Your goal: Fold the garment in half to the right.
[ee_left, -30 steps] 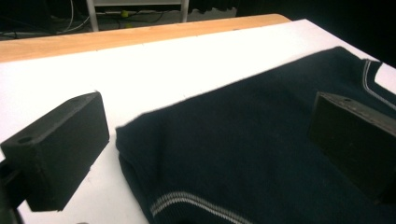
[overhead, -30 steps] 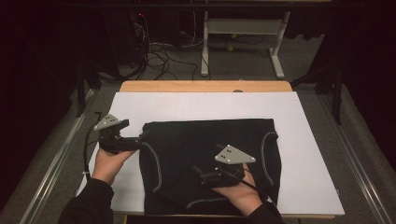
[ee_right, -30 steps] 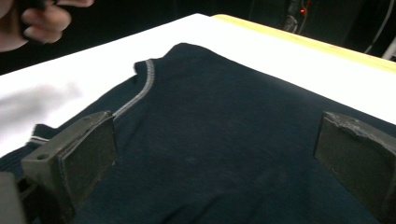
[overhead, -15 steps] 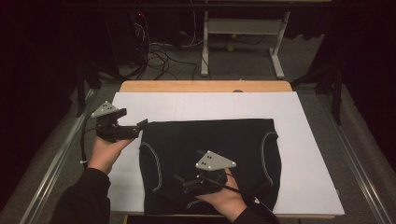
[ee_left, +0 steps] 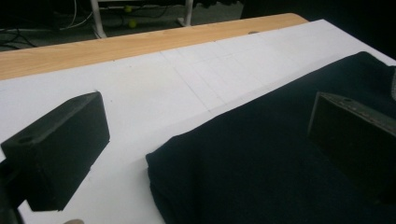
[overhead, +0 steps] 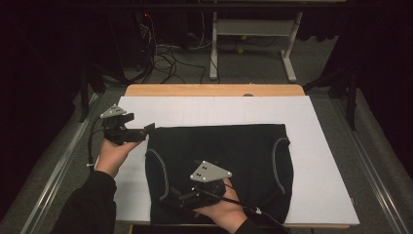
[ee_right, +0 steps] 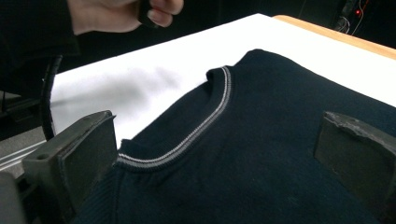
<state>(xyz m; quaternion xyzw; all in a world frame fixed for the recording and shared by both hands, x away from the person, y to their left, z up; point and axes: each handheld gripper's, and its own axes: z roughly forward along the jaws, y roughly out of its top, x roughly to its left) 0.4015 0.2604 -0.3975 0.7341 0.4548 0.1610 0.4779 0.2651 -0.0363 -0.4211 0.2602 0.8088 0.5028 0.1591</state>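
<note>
Black sleeves, black claws, grey three-cornered plates, trailing black cables.

A white sheet covers the table beneath both tongs. Ahead of them, a wooden edge, then floor cables and a metal frame.

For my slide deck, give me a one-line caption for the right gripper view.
Open right claw poised low over a dark navy sweater with a grey-striped trim on the white table.
</note>
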